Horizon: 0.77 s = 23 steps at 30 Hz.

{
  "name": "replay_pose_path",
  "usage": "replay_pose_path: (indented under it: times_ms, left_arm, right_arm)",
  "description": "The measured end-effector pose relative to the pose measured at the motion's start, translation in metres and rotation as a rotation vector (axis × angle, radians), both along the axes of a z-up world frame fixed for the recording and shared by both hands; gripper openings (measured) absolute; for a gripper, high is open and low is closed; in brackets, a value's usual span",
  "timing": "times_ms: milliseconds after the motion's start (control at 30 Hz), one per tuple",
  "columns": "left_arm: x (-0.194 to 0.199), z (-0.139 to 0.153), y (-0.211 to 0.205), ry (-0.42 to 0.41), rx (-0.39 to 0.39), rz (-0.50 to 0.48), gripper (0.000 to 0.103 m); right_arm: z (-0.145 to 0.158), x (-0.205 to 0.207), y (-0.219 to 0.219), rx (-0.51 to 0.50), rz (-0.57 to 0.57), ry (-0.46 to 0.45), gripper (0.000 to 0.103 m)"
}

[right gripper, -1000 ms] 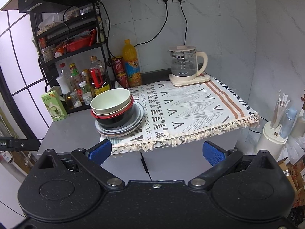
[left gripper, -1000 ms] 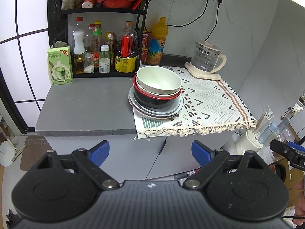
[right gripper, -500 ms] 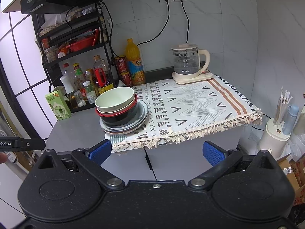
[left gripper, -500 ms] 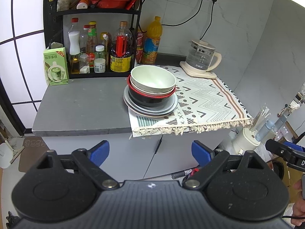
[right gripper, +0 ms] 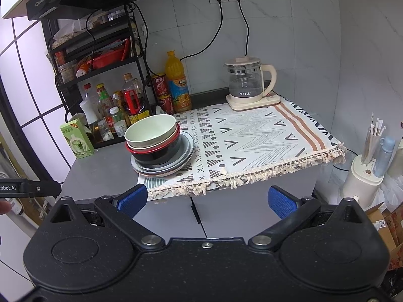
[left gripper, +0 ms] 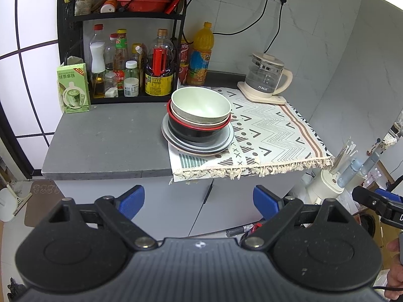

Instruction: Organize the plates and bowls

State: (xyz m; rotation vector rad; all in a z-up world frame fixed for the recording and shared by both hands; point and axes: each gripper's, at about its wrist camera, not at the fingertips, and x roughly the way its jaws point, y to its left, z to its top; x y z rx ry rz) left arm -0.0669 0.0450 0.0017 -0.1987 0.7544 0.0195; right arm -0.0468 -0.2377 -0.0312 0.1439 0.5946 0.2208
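Left tongs: jaws spread wide, blue pads at 9 and 3 o'clock, nothing between them; held level, pointing forward. Right tongs: jaws likewise spread wide, blue pads apart, empty. In the right view, the left tongs' black finger shows at 9 o'clock; in the left view, the right tongs' at 4 o'clock.

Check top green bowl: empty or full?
Empty. The green bowl sits upright atop the stack, its bare inside visible in both views.
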Motion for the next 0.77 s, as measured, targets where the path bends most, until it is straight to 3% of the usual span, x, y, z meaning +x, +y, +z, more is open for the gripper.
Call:
replay_pose_path:
  times_ms: [767]
  left_arm:
    - [0.016,-0.004,-0.012,0.024,0.016,-0.006,0.092]
  right_arm:
    - [-0.007,0.014,-0.016,0.004,-0.014,0.028,0.103]
